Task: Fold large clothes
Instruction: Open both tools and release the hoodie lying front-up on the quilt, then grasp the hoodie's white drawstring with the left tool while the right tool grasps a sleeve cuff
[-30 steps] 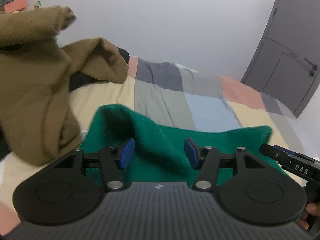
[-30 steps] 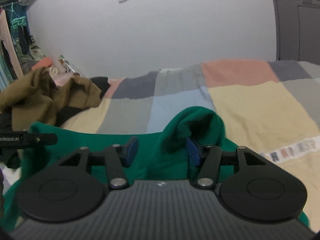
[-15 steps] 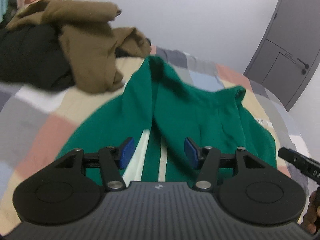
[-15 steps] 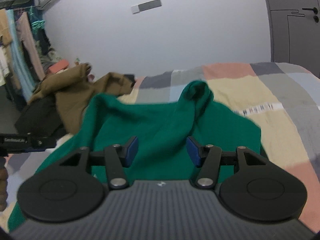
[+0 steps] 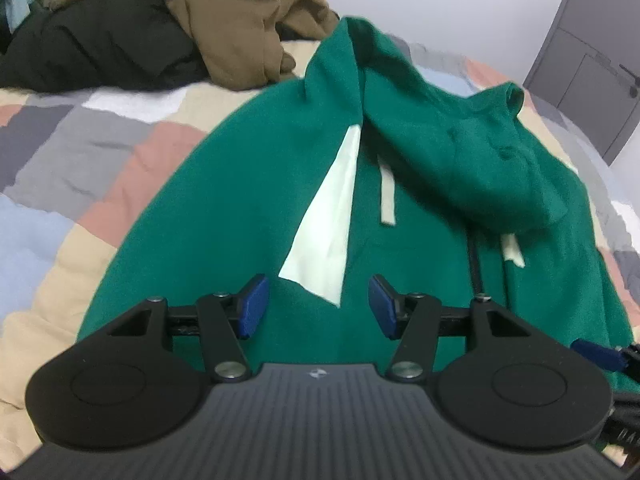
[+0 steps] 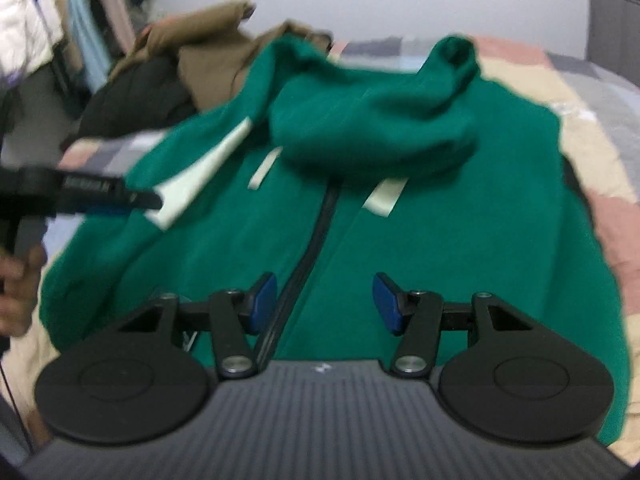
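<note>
Though blurred, green hoodie (image 5: 248,184) on quilt (image 5: 72,148).

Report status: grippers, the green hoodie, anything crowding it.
Left gripper open, empty. Right gripper open, empty. Green hoodie spread on quilt, zipper up, unfolded. Brown garment piled beyond its hood.

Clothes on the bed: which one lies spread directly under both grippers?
The green hoodie, spread flat on the quilt; the brown garment and black garment sit heaped behind it.
</note>
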A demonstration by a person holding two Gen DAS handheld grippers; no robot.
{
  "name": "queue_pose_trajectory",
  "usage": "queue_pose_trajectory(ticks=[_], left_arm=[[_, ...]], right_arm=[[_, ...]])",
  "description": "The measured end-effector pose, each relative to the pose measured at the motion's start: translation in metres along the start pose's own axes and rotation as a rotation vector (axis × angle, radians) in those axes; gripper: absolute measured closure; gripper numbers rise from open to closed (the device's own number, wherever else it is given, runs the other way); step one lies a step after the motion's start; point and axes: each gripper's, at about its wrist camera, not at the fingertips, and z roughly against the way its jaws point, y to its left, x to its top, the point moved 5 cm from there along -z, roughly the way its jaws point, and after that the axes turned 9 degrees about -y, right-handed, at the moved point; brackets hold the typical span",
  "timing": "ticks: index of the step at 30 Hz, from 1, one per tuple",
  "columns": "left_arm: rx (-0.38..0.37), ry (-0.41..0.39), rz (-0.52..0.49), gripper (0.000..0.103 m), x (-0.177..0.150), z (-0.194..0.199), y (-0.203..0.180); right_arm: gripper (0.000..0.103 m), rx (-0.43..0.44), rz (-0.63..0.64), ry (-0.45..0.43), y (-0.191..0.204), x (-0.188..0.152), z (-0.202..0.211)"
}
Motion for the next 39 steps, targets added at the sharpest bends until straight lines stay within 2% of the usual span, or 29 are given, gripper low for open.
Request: queue_pose_trajectory(ticks=[3,7,10,12,13,14,15,17,19,20,22,27,30,33,37,39], left_arm=[[0.009,0.01,-0.026,0.042,-0.002,-0.01,0.004],[-0.015,0.006,-0.131,0.042,-0.005,-0.022,-0.006],[0.001,0.029,-0.146,0.043,-0.007,-0.032,-0.007],[0.013,0.027,-0.161,0.044,-0.009,-0.035,-0.008],[0.019,0.026,-0.171,0.048,-0.009,-0.037,-0.009],[0.032,0.027,-0.179,0.051,-0.009,-0.039,-0.008],[0.044,0.03,-0.182,0.057,-0.01,-0.041,-0.007],[0.058,0.038,-0.172,0.062,-0.008,-0.046,-0.003],[0.082,0.036,-0.165,0.078,-0.005,-0.048,0.001],[0.087,0.032,-0.154,0.081,-0.005,-0.049,0.004],[0.085,0.022,-0.103,0.092,0.002,-0.046,0.013],[0.121,-0.043,0.019,0.095,0.028,-0.032,0.047],[0.192,-0.15,-0.022,0.095,0.055,-0.02,0.063],[0.294,-0.228,-0.079,0.095,0.078,-0.014,0.08],[0.36,-0.236,-0.037,0.095,0.099,-0.024,0.11],[0.399,-0.231,-0.037,0.095,0.107,-0.033,0.124]], right_arm=[[0.048,0.04,0.017,0.031,0.007,-0.016,-0.011],[0.048,0.021,0.114,0.06,0.013,-0.035,-0.024],[0.05,-0.01,0.168,0.07,0.016,-0.046,-0.029],[0.053,-0.017,0.159,0.062,0.015,-0.047,-0.026],[0.069,-0.021,0.146,0.061,0.013,-0.046,-0.024],[0.077,-0.056,0.141,0.06,0.01,-0.046,-0.023],[0.078,-0.067,0.126,0.061,0.007,-0.045,-0.021],[0.082,-0.06,0.107,0.069,0.002,-0.045,-0.019],[0.087,-0.067,0.119,0.071,0.002,-0.046,-0.019],[0.091,-0.077,0.129,0.071,0.002,-0.046,-0.019],[0.093,-0.096,0.143,0.063,0.002,-0.042,-0.016],[0.094,-0.179,0.085,-0.014,-0.032,-0.013,0.003],[0.095,-0.233,0.049,-0.075,-0.066,0.017,0.017],[0.095,-0.292,0.027,-0.132,-0.106,0.049,0.031],[0.095,-0.379,0.021,-0.189,-0.158,0.085,0.039],[0.1,-0.418,-0.005,-0.201,-0.189,0.101,0.038]])
